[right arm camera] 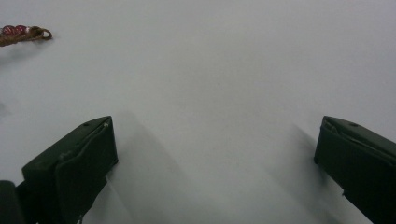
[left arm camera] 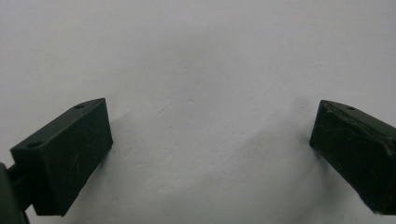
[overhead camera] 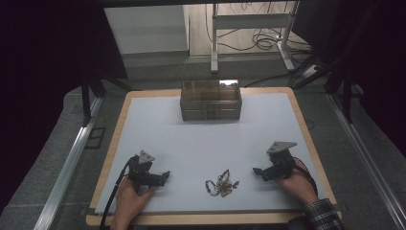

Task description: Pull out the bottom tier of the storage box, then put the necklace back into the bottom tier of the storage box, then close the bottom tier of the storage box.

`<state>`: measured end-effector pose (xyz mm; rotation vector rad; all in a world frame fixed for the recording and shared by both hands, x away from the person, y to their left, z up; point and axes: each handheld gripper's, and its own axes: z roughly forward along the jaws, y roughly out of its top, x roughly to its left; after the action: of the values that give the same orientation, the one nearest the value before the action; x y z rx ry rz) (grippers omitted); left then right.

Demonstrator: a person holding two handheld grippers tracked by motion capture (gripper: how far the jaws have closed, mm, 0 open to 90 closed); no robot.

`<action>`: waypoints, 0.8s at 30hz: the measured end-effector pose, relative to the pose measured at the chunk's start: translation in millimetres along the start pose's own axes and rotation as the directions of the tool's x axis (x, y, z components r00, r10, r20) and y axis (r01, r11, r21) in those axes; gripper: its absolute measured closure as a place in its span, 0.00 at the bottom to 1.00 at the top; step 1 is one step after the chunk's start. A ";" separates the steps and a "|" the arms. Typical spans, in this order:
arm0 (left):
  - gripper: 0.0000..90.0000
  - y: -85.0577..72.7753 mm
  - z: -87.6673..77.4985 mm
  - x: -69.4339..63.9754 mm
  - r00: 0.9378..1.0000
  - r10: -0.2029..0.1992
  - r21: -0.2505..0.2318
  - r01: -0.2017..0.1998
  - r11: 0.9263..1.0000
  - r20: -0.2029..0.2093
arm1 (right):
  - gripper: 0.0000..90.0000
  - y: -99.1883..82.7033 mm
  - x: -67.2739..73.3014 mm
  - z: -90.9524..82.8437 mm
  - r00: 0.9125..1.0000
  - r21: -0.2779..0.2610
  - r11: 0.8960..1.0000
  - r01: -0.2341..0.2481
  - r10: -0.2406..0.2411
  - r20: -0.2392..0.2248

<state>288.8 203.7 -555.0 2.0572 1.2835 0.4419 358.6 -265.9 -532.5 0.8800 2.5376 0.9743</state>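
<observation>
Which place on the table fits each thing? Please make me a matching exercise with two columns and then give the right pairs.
Things:
1. clear box
2. chain of beads
3. left gripper
4. right gripper

Places:
A. near edge, middle
B. near right part of the white mat
C. far edge, middle
D. near left part of the white mat

Pairs: 1-C, 2-A, 3-D, 4-B

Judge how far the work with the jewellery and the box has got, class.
Nothing looks done yet: the tangled chain jewellery lies loose on the white mat, between the left tongs and the right tongs. In hand: nothing, since both stand open and empty. Probably left: picking the jewellery up and taking it to the clear compartment box at the far edge.
</observation>
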 end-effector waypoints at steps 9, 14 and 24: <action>0.00 0.0 -0.4 0.2 1.000 0.009 0.006 -0.009 1.000 -0.002 | 0.00 -0.2 0.0 0.1 1.000 -0.004 1.000 -0.001 0.001 0.001; 0.00 0.0 -0.3 0.1 1.000 0.008 0.005 -0.008 1.000 -0.002 | 0.00 -0.2 0.1 0.1 1.000 -0.004 1.000 -0.001 0.001 0.001; 0.00 0.0 -0.2 -0.1 1.000 0.004 0.002 -0.004 1.000 -0.002 | 0.00 0.1 0.1 -0.2 1.000 -0.001 1.000 -0.003 0.003 0.000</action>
<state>288.7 203.7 -554.9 2.0618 1.2820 0.4445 358.5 -265.9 -532.3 0.8833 2.5367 0.9764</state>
